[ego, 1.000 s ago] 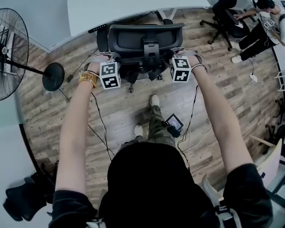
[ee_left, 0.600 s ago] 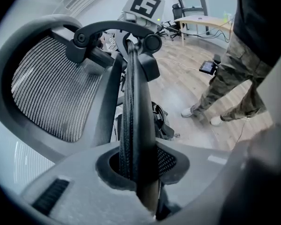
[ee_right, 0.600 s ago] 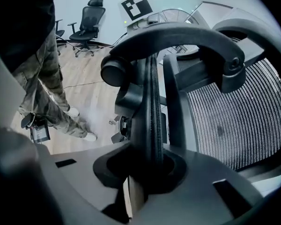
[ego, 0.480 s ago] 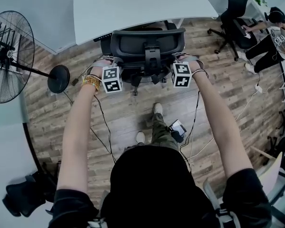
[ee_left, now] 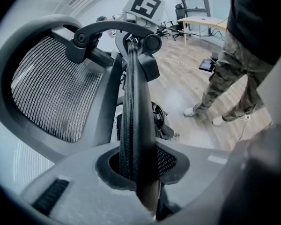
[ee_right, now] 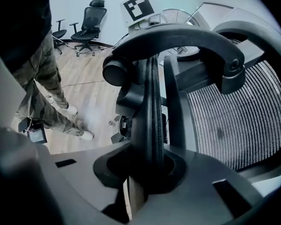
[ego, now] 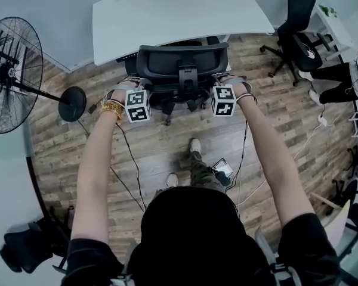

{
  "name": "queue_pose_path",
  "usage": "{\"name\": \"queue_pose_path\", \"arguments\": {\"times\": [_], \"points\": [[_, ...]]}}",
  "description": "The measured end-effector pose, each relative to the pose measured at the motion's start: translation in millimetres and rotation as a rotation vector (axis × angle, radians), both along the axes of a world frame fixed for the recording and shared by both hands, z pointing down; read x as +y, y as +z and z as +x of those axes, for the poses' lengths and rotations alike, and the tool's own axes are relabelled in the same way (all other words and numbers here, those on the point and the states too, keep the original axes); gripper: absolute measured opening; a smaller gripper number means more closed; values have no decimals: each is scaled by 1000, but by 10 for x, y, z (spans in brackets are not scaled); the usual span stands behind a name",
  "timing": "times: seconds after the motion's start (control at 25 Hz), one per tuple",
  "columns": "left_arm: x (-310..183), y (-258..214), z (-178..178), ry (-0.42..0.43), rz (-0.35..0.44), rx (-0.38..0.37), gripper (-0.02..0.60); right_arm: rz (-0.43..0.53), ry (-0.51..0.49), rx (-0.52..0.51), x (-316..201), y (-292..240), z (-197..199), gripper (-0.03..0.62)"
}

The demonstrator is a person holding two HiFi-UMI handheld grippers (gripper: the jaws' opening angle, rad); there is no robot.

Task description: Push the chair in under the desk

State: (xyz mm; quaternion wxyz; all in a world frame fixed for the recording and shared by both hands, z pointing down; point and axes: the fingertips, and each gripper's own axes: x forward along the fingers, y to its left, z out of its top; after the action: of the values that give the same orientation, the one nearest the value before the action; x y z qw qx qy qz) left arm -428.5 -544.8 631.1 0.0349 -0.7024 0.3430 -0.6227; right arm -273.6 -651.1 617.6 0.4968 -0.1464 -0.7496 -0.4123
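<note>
A black mesh office chair [ego: 182, 61] stands with its back toward me and its seat tucked at the front edge of the white desk [ego: 179, 11]. My left gripper [ego: 133, 83] is shut on the left rim of the chair's backrest, and my right gripper [ego: 225, 79] is shut on the right rim. In the left gripper view the dark rim [ee_left: 136, 121] runs straight through the left gripper [ee_left: 138, 172], with the mesh [ee_left: 51, 93] to its left. In the right gripper view the rim [ee_right: 152, 121] sits clamped in the right gripper [ee_right: 147, 172], with the mesh [ee_right: 239, 121] to its right.
A standing fan [ego: 12, 70] with a round base [ego: 71, 103] is at the left. A second black chair [ego: 298, 22] and a seated person's legs [ego: 337, 76] are at the right. Cables and a small screen device [ego: 222, 168] lie on the wooden floor by my feet.
The chair has rolled forward toward the desk, both grippers moving with it on the backrest. More of the seat is hidden under the desktop.
</note>
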Motion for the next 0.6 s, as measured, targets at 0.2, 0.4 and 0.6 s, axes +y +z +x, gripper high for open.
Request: {"name": "queue_pose_path", "arguments": {"times": [0.2,0.4,0.6], "points": [[-296,-53,-137,-16,-9,4,78,-11,-13,8,-313,-63,-138,69],[-253,-19,-107,-34,3,-3,78,3,-30,-1,-303,-33,-134,69],[-406,-16,-190,-52,-6,2,78,-1,-46,3,-486,-32,-237,69]]}}
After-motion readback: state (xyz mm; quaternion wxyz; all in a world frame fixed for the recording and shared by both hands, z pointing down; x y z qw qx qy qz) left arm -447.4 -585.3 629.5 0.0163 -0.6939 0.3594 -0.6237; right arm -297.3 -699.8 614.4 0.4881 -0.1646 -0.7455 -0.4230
